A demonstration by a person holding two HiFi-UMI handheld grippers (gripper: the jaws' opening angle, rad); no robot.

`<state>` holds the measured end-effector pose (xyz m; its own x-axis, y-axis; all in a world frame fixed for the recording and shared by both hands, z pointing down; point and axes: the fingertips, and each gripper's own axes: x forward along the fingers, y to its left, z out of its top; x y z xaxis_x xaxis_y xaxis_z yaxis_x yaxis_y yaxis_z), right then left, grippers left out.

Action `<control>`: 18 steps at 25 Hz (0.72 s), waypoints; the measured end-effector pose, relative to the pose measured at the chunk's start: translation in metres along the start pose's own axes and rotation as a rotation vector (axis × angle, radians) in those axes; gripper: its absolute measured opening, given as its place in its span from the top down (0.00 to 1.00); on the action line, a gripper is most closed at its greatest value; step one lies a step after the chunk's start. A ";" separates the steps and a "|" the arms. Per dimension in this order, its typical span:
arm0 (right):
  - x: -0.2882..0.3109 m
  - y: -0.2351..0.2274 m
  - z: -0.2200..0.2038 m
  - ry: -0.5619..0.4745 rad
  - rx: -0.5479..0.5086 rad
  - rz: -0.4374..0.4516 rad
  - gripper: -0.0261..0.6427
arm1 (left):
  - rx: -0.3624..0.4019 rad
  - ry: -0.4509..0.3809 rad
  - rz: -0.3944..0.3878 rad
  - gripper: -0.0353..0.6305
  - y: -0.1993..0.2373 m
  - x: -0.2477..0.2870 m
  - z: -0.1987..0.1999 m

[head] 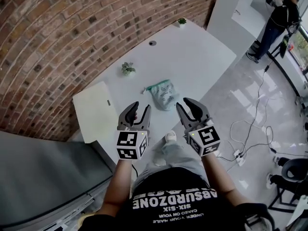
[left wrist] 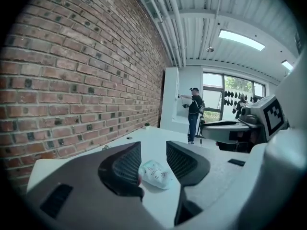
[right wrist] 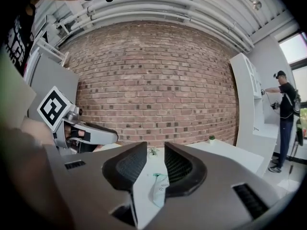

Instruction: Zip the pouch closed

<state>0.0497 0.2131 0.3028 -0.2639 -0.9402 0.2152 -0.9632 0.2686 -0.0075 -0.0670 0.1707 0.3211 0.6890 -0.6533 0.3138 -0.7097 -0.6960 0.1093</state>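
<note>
A pale, green-printed pouch (head: 163, 94) with a green zip edge lies on the white table (head: 197, 61), close to its near edge. Both grippers hover short of it, over the person's legs, apart from the pouch. My left gripper (head: 141, 109) is open with nothing between its jaws; in the left gripper view the pouch (left wrist: 154, 173) shows through the gap of that gripper (left wrist: 153, 145). My right gripper (head: 184, 103) is open and empty too, and in the right gripper view the pouch (right wrist: 159, 188) lies ahead past this gripper (right wrist: 156, 148).
A cream board (head: 96, 110) lies on the table's left end. Small potted plants (head: 127, 69) (head: 182, 20) stand further back, near the brick wall (head: 57, 42). A grey cabinet (head: 43, 177) stands at the left. Cables (head: 250, 129) run over the floor, and a person (head: 279, 18) stands far right.
</note>
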 end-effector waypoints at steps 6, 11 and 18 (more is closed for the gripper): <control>0.035 -0.025 -0.001 0.047 -0.030 0.068 0.81 | -0.002 0.040 0.049 0.73 0.020 0.028 0.002; 0.065 -0.042 -0.005 0.084 -0.059 0.127 0.81 | -0.015 0.087 0.076 0.73 0.033 0.049 -0.005; 0.102 -0.051 -0.017 0.155 -0.133 0.241 0.80 | -0.011 0.177 0.095 0.73 0.050 0.076 -0.028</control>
<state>0.0730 0.1069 0.3419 -0.4631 -0.8058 0.3691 -0.8560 0.5146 0.0492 -0.0540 0.0949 0.3769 0.5834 -0.6525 0.4836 -0.7724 -0.6299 0.0818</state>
